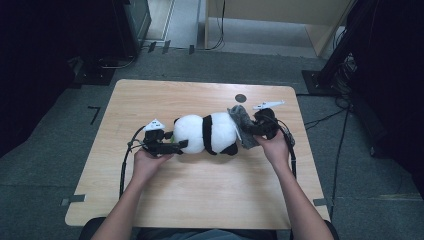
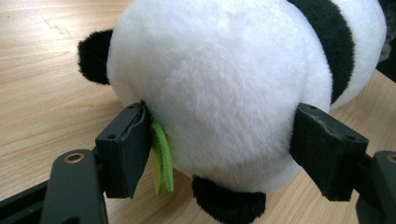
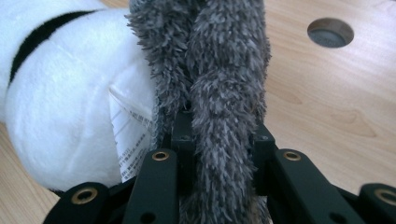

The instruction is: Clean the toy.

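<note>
Plush panda [image 1: 210,134] lying on its side mid-surface, long axis across the wooden surface [image 1: 200,195]; head end toward left tool, rear end toward right tool. Grey fuzzy piece [image 1: 241,125] at the rear end, touching the white body; identity unclear, perhaps a garment or scarf. Left tool [image 1: 176,145]: jaws spread wide, bracketing the white head [image 2: 210,88], pads touching the fur on both sides, little squeeze evident. Right tool [image 3: 219,140]: jaws closed tight on a fold of the grey fuzzy piece.

Judged step: working the grey piece on or off the panda. To do well: firm the left grip on the head so the body stays put; pull the grey fold along the body axis, slowly; avoid snagging the sewn tag.

Writing: white sewn tag [image 3: 128,140] at the rear seam, small print, unreadable; green felt tab [image 2: 162,158] by the left pad, no text visible. Round hole [image 1: 241,98] in surface beyond.
</note>
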Demonstrator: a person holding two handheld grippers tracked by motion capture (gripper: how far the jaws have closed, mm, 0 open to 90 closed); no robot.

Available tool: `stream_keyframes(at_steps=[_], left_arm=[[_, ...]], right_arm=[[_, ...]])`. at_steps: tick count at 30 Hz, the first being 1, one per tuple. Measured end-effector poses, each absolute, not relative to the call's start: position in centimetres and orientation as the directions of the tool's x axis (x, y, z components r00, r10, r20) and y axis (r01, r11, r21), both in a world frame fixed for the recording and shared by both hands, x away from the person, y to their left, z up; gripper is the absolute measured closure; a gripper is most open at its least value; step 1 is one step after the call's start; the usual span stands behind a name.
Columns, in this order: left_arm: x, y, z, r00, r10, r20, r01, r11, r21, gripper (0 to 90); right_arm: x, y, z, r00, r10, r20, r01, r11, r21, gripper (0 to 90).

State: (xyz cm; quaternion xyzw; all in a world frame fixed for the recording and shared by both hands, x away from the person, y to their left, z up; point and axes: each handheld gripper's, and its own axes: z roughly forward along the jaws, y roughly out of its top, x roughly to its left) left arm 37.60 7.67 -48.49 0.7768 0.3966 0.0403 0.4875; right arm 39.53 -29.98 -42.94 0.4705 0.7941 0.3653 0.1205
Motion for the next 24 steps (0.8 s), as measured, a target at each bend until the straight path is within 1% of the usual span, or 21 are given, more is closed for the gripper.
stream_keyframes(at_steps=[4,8,17,19,24], left_arm=[[37.6,7.7,-48.5,0.683,0.656,-0.322,0.576,-0.212,0.79,24.3],[37.6,7.7,-48.5,0.683,0.656,-0.319,0.575,-0.214,0.79,24.3],[37.5,7.7,-48.4,0.685,0.659,-0.31,0.57,-0.22,0.791,24.3],[37.5,7.7,-48.3,0.686,0.659,-0.308,0.57,-0.224,0.791,24.2],[37.4,7.7,-48.2,0.69,0.659,-0.299,0.566,-0.234,0.79,23.7]], right_arm=[[39.4,-30.0,-43.8,-0.523,0.838,0.153,0.668,0.292,0.684,72.2],[39.3,-30.1,-44.6,-0.517,0.838,0.175,0.683,0.28,0.674,72.4],[39.1,-30.5,-46.5,-0.507,0.84,0.195,0.726,0.293,0.622,72.4],[39.0,-30.7,-46.4,-0.501,0.845,0.186,0.728,0.295,0.619,72.7],[38.9,-31.8,-45.4,-0.483,0.855,0.186,0.709,0.258,0.656,73.4]])
